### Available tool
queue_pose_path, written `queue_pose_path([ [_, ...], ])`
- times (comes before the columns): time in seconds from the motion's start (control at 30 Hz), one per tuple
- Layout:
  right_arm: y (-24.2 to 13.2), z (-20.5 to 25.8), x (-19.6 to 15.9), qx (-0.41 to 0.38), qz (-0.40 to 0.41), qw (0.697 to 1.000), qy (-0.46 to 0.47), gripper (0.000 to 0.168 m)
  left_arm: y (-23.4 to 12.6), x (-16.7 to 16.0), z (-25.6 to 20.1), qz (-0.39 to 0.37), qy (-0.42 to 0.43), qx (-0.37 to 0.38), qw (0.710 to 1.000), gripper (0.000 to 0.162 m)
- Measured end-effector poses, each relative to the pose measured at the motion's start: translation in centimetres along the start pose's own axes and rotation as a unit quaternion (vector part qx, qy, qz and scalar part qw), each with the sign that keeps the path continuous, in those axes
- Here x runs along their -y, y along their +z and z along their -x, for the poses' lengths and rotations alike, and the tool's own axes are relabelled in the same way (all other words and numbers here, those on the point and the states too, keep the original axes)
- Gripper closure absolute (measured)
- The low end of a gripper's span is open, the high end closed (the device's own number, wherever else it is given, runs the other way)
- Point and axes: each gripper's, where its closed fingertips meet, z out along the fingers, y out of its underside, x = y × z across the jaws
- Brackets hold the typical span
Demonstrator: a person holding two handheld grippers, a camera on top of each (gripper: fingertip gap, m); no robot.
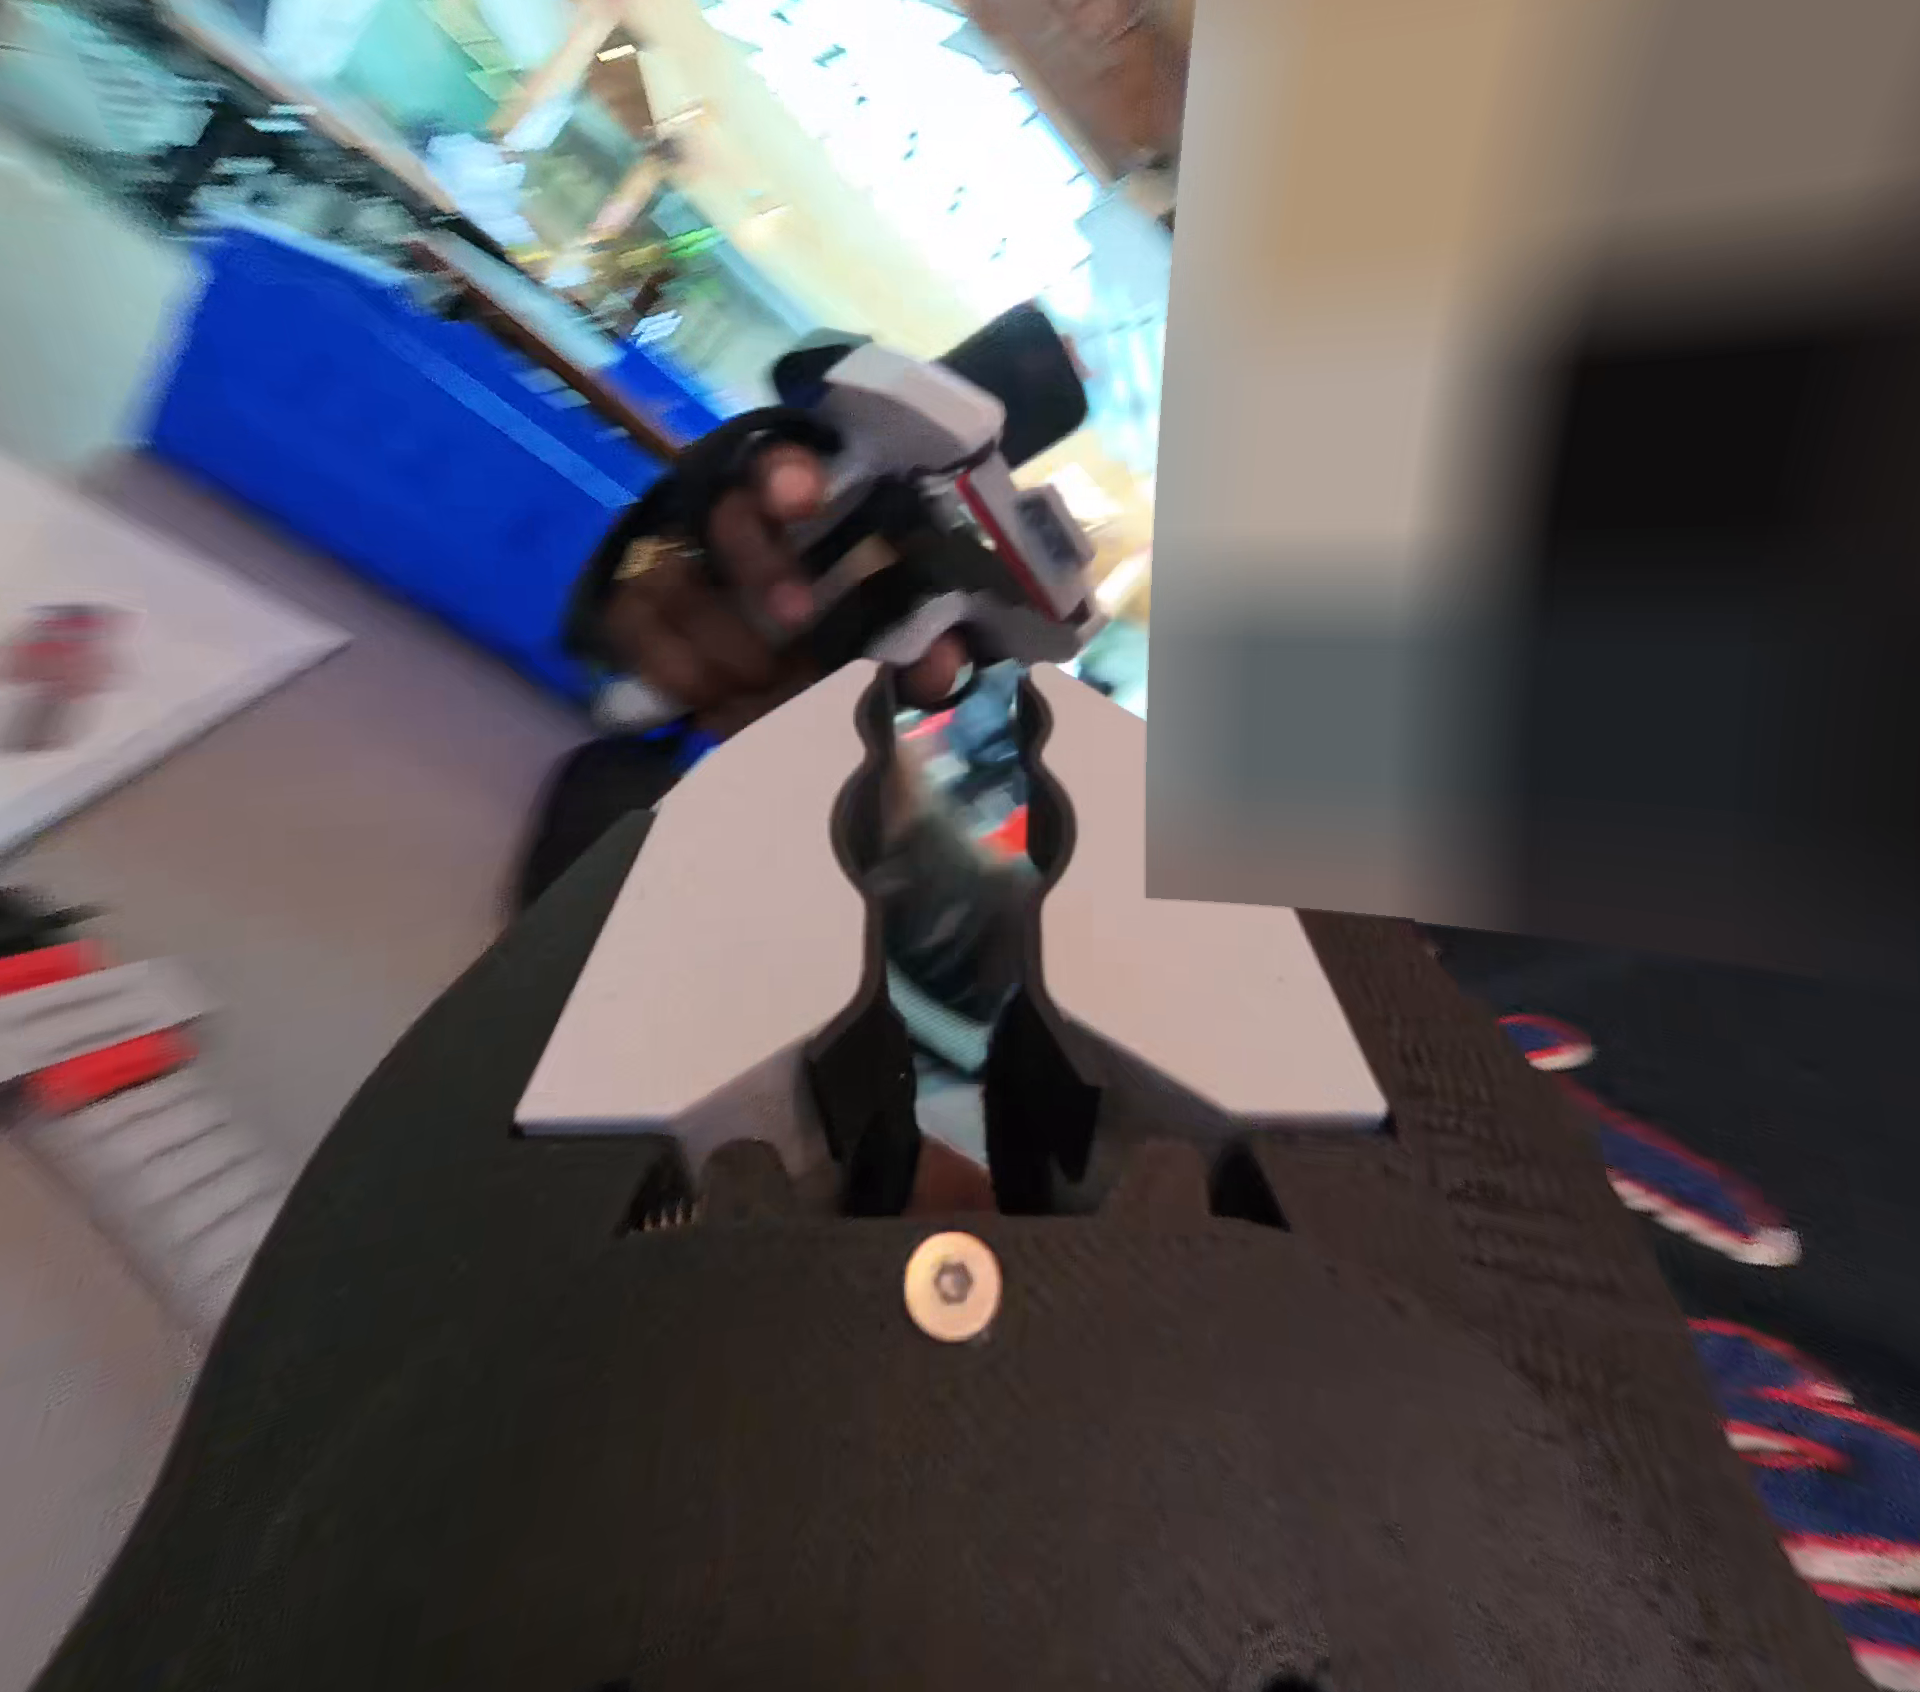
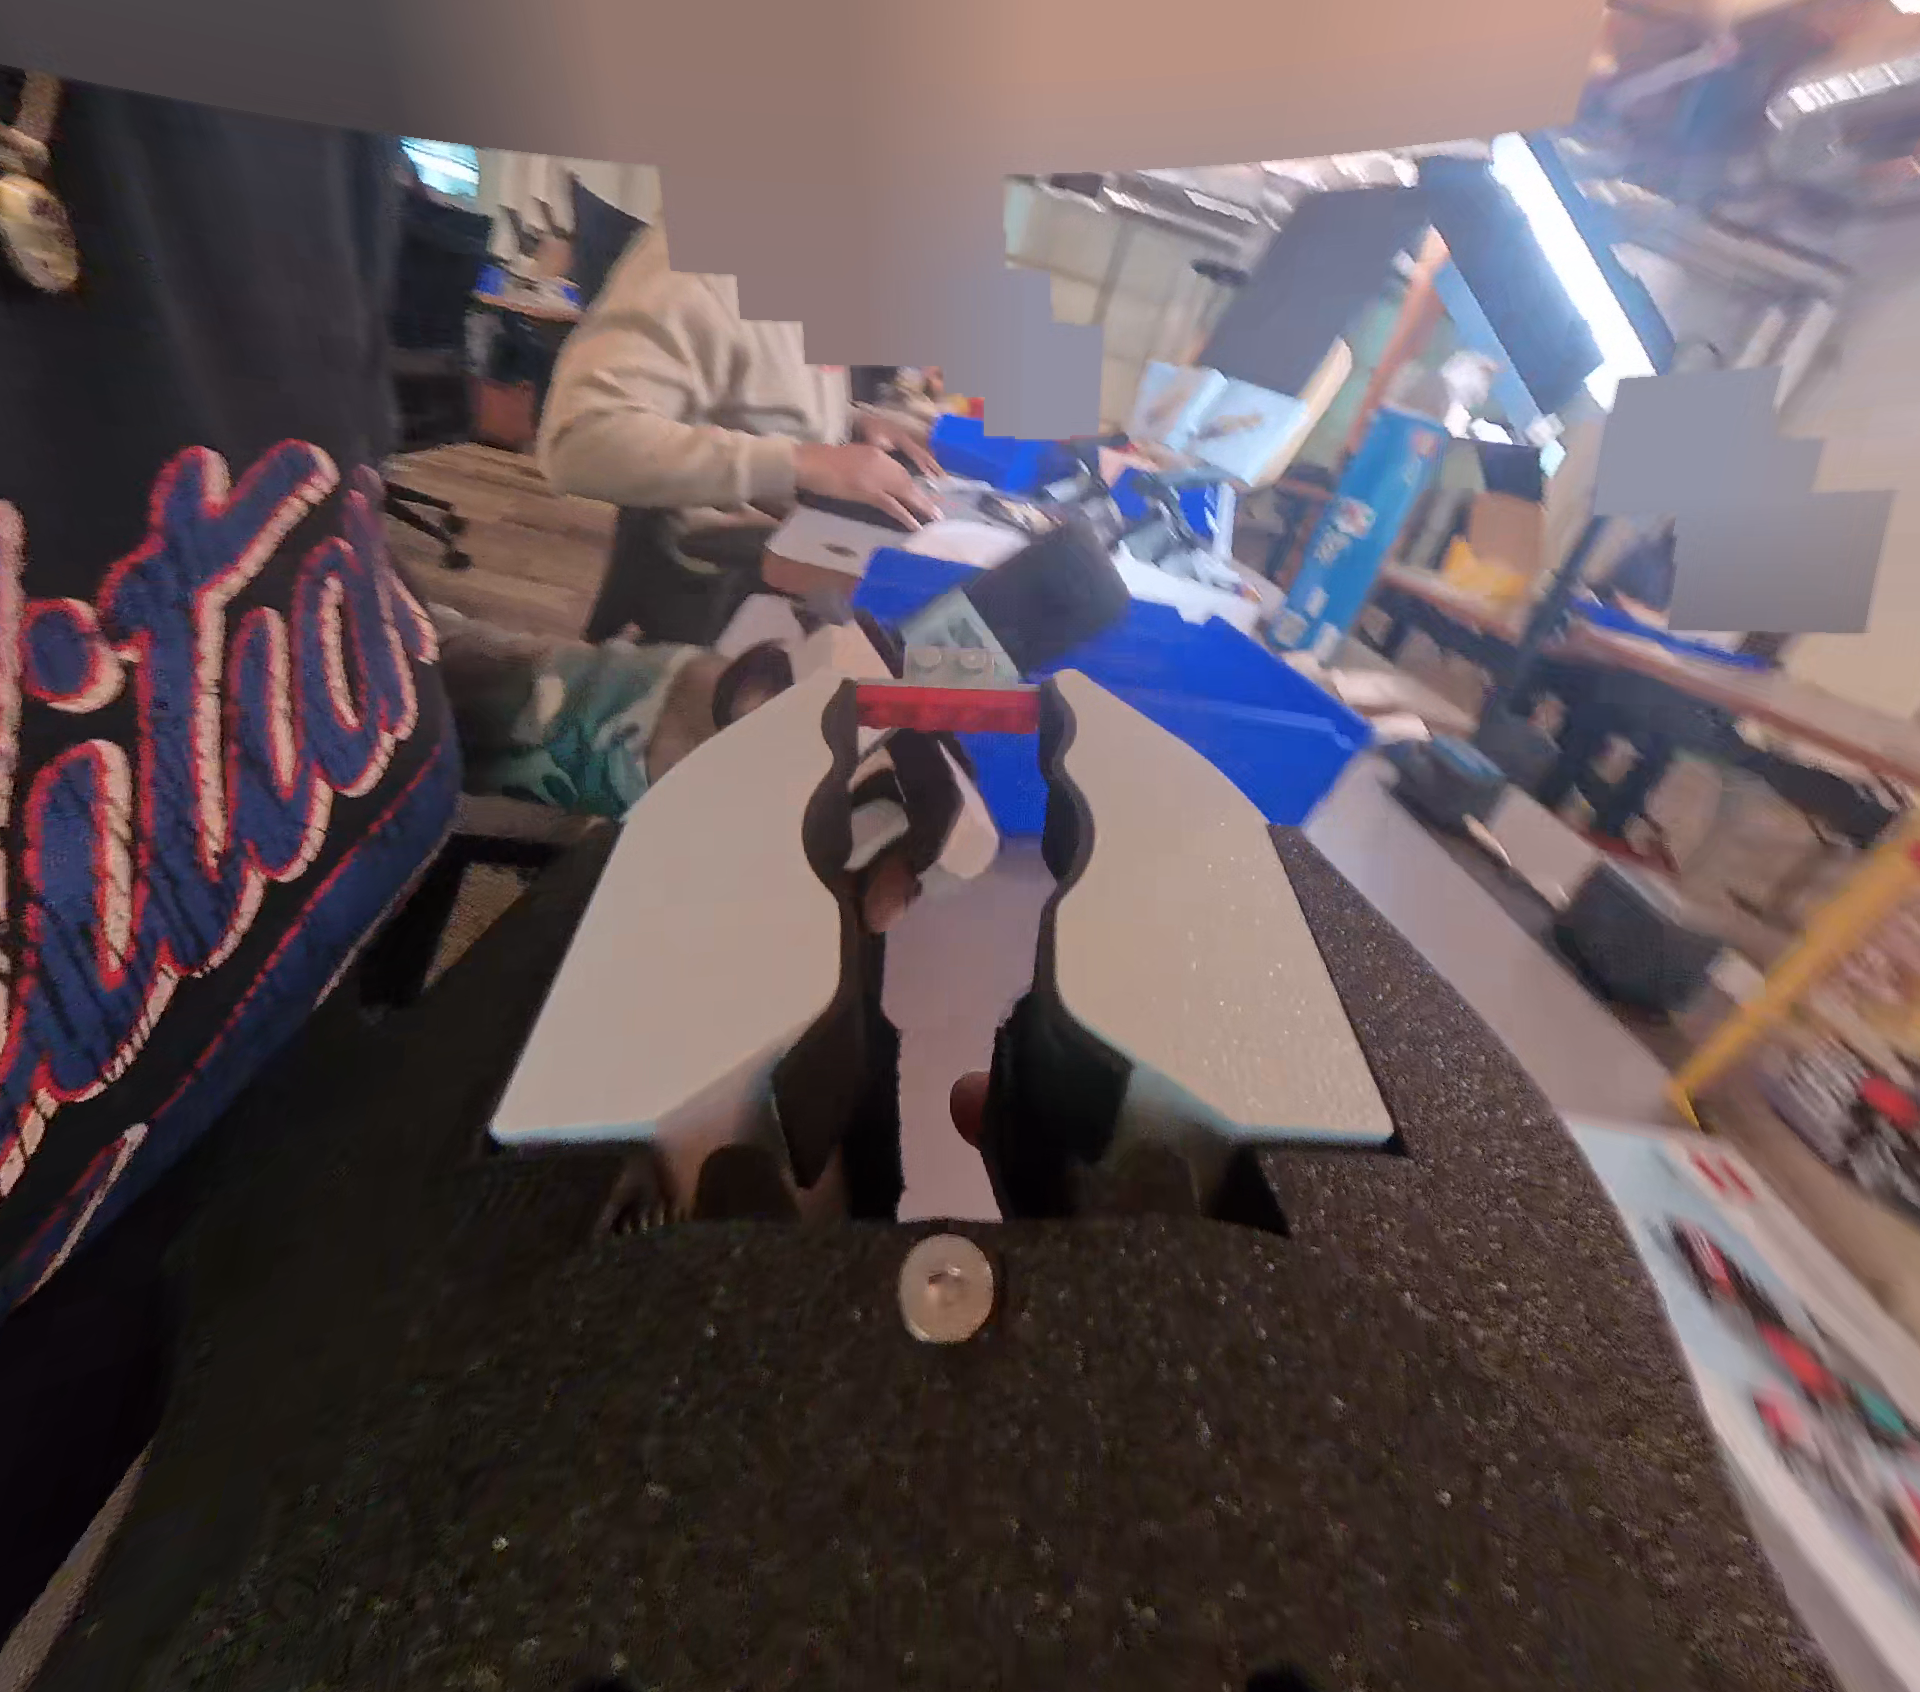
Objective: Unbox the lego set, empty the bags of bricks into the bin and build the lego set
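Right gripper (image 2: 948, 707): black body and grey fingers fill the lower half of the right wrist view; the tips clamp a red brick (image 2: 948, 709) crosswise between them.
Grey brick (image 2: 958, 663): a studded grey piece sits directly on top of the red brick, at the fingertips.
Left gripper (image 1: 954, 697): fingers stand a narrow gap apart at the tips; nothing shows clearly between them, and the view is heavily blurred.
Right gripper in the left view (image 1: 940, 489): held up in the air by a hand (image 1: 769, 562), straight beyond the left fingertips.
Left gripper in the right view: its dark and grey body shows only partly through the finger gap, just behind the red brick.
Bin (image 2: 1174, 686): blue, on the table behind the held bricks; it also shows in the left wrist view (image 1: 384, 437), to the left of the hand.
Booklet (image 2: 1787, 1351): printed pages lie on the table at the lower right edge of the right wrist view.
Holder: a dark garment (image 2: 177, 655) with blue and red embroidery fills the left side.
Background: another person in a beige sleeve (image 2: 665, 406) works at the far table, beside more blue bins.
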Motion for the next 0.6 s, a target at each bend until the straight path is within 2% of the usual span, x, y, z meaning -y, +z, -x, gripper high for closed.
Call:
queue_pose_path([
  [0.13,-1.6,-0.8,-2.7,-0.069,0.056,0.996,0.027,0.135,-2.6,-0.8,4.0,0.076,0.11,0.182,0.974,0.13],
  [0.23,-2.6,-1.6,-3.8,-0.109,0.04,0.99,0.083,0.135,-4.1,-0.8,5.6,0.106,0.145,0.254,0.95,0.127],
  [0.37,-3.7,-2.6,-5.2,-0.148,0.056,0.98,0.12,0.135,-5.2,-1.4,6.9,0.156,0.171,0.3,0.925,0.124],
  [0.6,-4.4,-2.4,-8.8,-0.168,0.181,0.959,0.135,0.135,-7.1,-2.9,8.4,0.244,0.17,0.338,0.893,0.118],
])
